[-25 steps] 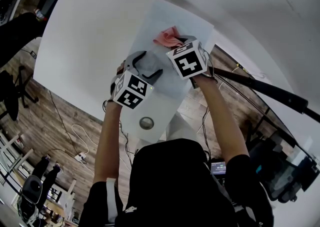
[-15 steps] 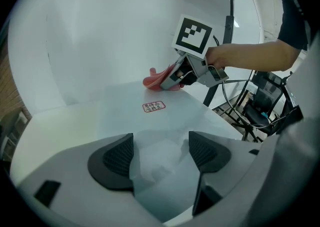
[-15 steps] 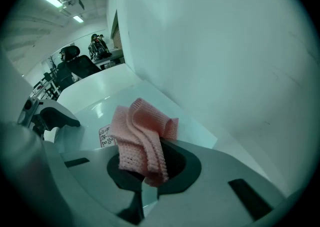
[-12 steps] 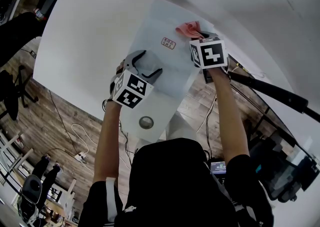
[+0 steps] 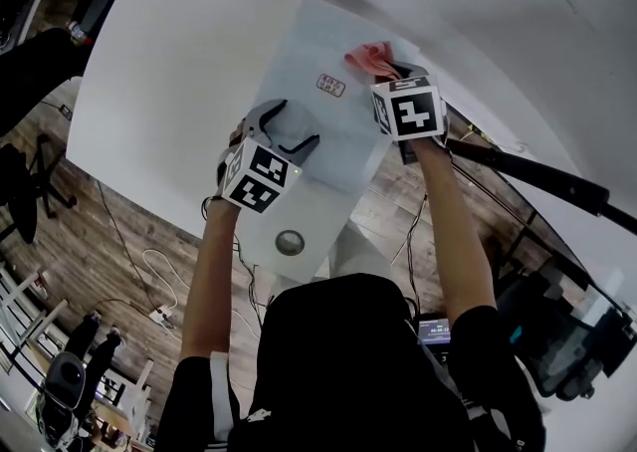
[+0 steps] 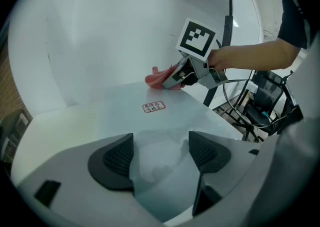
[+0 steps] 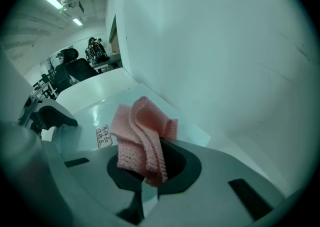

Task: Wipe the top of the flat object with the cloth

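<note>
On the white counter (image 5: 169, 62), the pale flat panel (image 5: 299, 62) is lying lengthwise away from the person. The right tongs (image 5: 393, 69) are pinching the pink cloth (image 5: 366, 56) at its far right edge. The unwiped stretch probably lies leftward and nearer, toward the left tongs (image 5: 284, 127), which are gaping empty over the near end.

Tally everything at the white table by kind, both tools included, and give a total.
flat translucent sheet: 1
pink cloth: 1
red-printed label: 1
tools: 2 (left tool open, right tool shut on the pink cloth)
Total: 5
</note>
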Tool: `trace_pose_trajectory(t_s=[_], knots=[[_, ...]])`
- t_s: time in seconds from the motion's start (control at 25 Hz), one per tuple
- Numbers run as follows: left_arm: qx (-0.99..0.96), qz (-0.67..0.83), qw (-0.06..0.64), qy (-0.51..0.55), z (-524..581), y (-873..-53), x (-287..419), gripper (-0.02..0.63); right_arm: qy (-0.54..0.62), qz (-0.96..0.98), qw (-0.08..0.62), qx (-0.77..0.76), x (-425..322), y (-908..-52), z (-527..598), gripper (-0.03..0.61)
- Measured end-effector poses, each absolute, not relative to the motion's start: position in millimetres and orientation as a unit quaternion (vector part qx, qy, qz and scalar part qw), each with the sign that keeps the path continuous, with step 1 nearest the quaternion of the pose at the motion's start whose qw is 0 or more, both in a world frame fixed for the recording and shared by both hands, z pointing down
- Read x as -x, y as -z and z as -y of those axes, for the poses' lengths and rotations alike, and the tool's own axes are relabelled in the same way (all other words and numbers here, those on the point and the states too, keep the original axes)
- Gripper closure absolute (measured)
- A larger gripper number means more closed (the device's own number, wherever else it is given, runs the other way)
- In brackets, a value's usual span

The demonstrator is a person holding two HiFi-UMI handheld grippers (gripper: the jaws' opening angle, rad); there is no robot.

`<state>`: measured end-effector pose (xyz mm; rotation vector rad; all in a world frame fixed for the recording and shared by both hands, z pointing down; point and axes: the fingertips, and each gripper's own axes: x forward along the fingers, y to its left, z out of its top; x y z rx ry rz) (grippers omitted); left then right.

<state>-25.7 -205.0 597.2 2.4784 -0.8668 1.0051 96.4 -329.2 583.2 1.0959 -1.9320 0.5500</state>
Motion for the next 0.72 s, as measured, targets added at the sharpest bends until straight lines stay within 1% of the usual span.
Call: trace_pose_trajectory(t_s=[0.16,0.32,0.44,0.72], knots=[[-0.870,0.308,0.158,-0.351,203.6,-595.6,22.4,0.272,-0.231,0.788,0.374,-0.432,-95.1,-576.2,321.3,0.534],[-0.867,0.323,0.187,-0.330,208.3,-586.7,29.2,0.272,-0.236,0.797,0.354,-0.429,-89.5,-561.8,314.5,0.534],[-0.867,0.349,0.193,-0.300,212.8,-562.5,35.3,0.273,-0.234,0.802,0.342,-0.429,-85.7,-549.4,306.1,0.534],[-0.869,0.407,0.166,-0.227,208.0,-495.9,45.8,0.283,-0.221,0.814,0.299,-0.447,-80.4,-503.3,280.5,0.534]])
